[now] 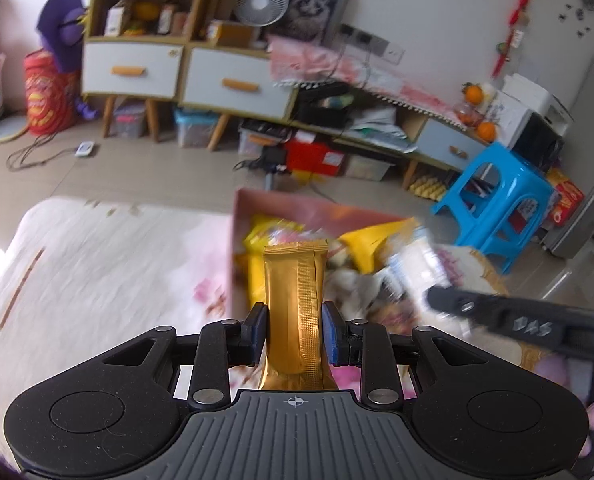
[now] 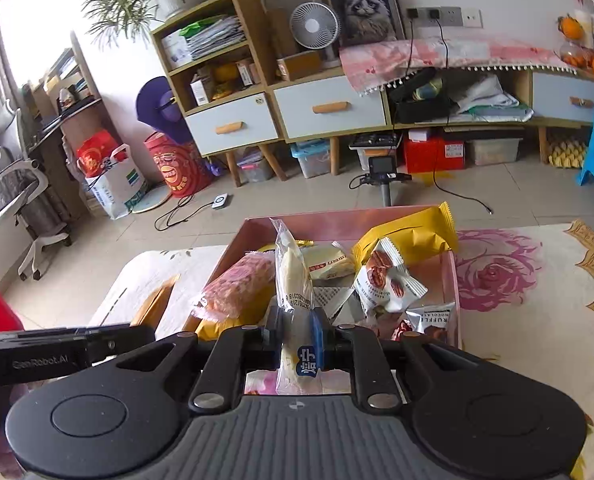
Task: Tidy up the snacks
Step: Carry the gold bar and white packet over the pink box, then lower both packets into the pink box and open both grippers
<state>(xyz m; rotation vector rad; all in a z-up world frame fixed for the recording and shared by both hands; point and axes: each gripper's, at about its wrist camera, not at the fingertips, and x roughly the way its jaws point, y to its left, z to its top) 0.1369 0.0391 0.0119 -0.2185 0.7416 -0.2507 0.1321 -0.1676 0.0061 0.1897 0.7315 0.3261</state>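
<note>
My left gripper (image 1: 295, 332) is shut on a gold foil snack bar (image 1: 295, 300), held upright in front of a pink box (image 1: 297, 204) full of snacks. My right gripper (image 2: 295, 330) is shut on a long clear-wrapped pale snack (image 2: 291, 268) with a blue label, which stands upright over the same pink box (image 2: 337, 216). Inside that box lie a yellow packet (image 2: 413, 236), a pecan packet (image 2: 385, 276), a pink packet (image 2: 237, 284) and a silver truffle packet (image 2: 433, 316). In the left wrist view the right gripper's black arm (image 1: 517, 320) enters from the right.
The box rests on a white table cloth with pink roses (image 2: 497, 272). Behind it are tiled floor, a low cabinet with drawers (image 2: 329, 108), a small fan (image 2: 313, 26) and a blue plastic stool (image 1: 493, 196). The other gripper's black body (image 2: 57, 350) lies at lower left.
</note>
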